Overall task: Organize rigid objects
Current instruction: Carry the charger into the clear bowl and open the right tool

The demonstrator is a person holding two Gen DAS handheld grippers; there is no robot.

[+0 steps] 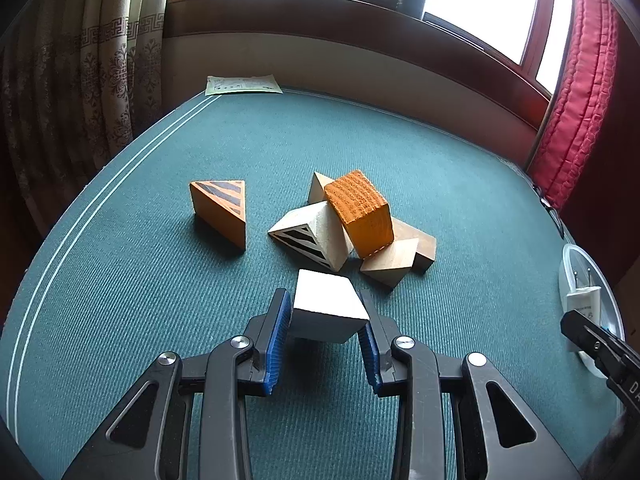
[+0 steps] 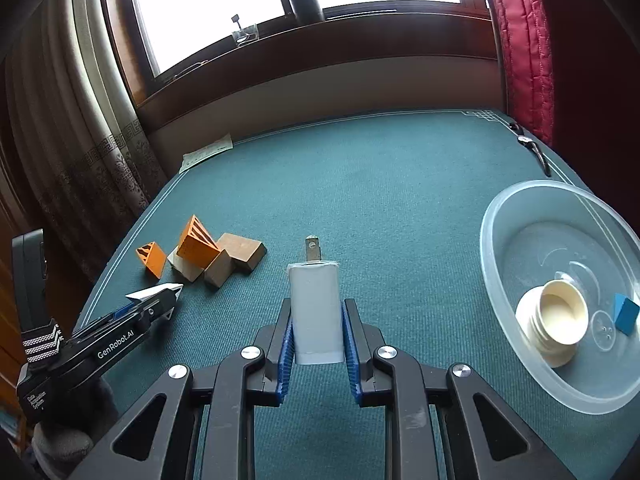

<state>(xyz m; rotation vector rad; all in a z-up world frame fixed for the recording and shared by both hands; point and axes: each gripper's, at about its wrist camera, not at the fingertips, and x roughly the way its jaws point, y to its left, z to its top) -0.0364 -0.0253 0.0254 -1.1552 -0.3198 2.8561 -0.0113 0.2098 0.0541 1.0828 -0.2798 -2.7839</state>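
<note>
The right gripper (image 2: 316, 332) clamps a white plug adapter (image 2: 315, 312), prongs pointing away, above the green table (image 2: 400, 200). At right, a clear bowl (image 2: 496, 248) holds a cream cup (image 2: 560, 312) and 1 blue block (image 2: 626, 314). At left, the left gripper (image 2: 168, 294) holds a white block (image 2: 150, 293) near wooden blocks (image 2: 208, 256).

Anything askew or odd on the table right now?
Yes: the orange block sits tilted atop the pile of wooden blocks, propped on the striped white wedge, so it may slide. Nothing looks spilled or damaged.

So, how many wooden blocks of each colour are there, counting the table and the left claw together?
Orange wooden blocks: 2
White wooden blocks: 2
Plain unpainted wooden blocks: 3
Total: 7
</note>
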